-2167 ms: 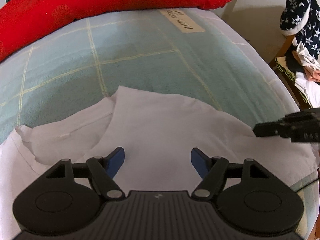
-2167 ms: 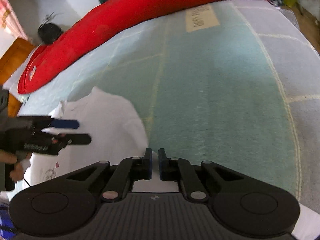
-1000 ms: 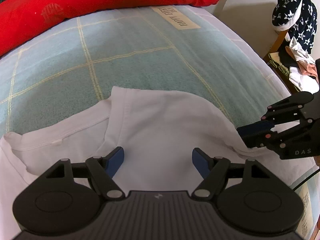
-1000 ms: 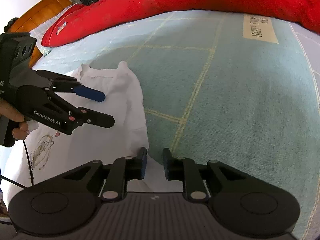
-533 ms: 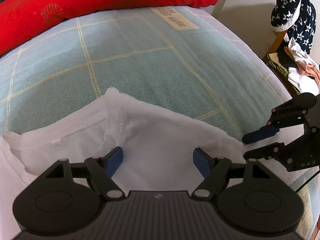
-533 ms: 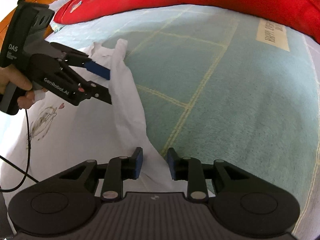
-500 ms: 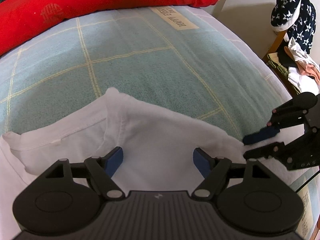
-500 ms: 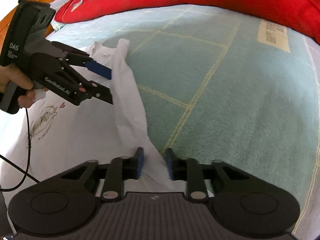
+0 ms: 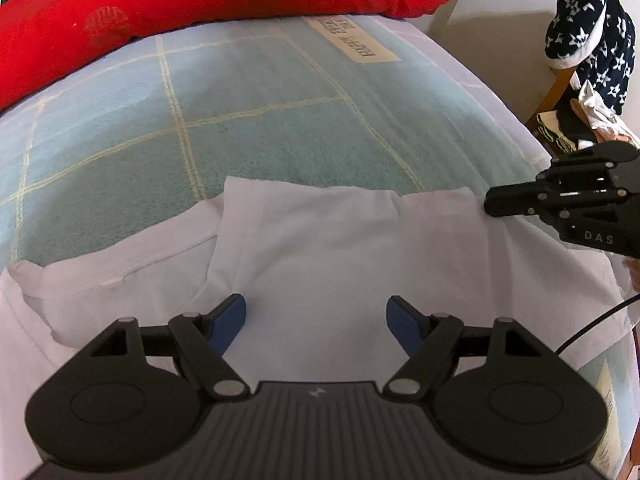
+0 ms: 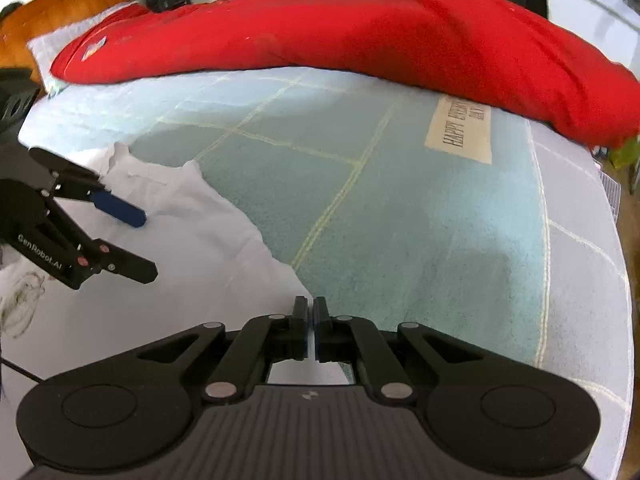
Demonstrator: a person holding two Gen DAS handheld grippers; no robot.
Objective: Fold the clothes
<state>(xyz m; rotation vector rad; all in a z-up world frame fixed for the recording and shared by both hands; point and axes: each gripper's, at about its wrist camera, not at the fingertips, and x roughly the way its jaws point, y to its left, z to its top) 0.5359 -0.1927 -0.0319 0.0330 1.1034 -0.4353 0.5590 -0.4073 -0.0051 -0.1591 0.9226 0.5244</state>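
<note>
A white T-shirt (image 9: 340, 256) lies on the bed with one side folded over; its collar (image 9: 108, 280) shows at the left. My left gripper (image 9: 316, 316) hovers open just above the folded part, with nothing between its blue pads. In the right wrist view the left gripper (image 10: 140, 240) stands open over the white T-shirt (image 10: 192, 248), which has a small drawing near its left side. My right gripper (image 10: 311, 310) is shut on the shirt's edge at the fold's corner. From the left wrist view the right gripper (image 9: 494, 202) appears at that far right corner, fingers together.
A long red pillow (image 10: 360, 36) lies across the back of the teal checked blanket (image 10: 420, 220), which has a beige label (image 10: 460, 128). A star-patterned garment (image 9: 592, 32) and other clothes sit on a chair beyond the bed's right edge. A wooden headboard (image 10: 60, 4) stands far left.
My right gripper has gone from open to shut on the shirt's edge, and the fold's far edge now runs straighter toward the right. The left gripper stays open over the shirt.
</note>
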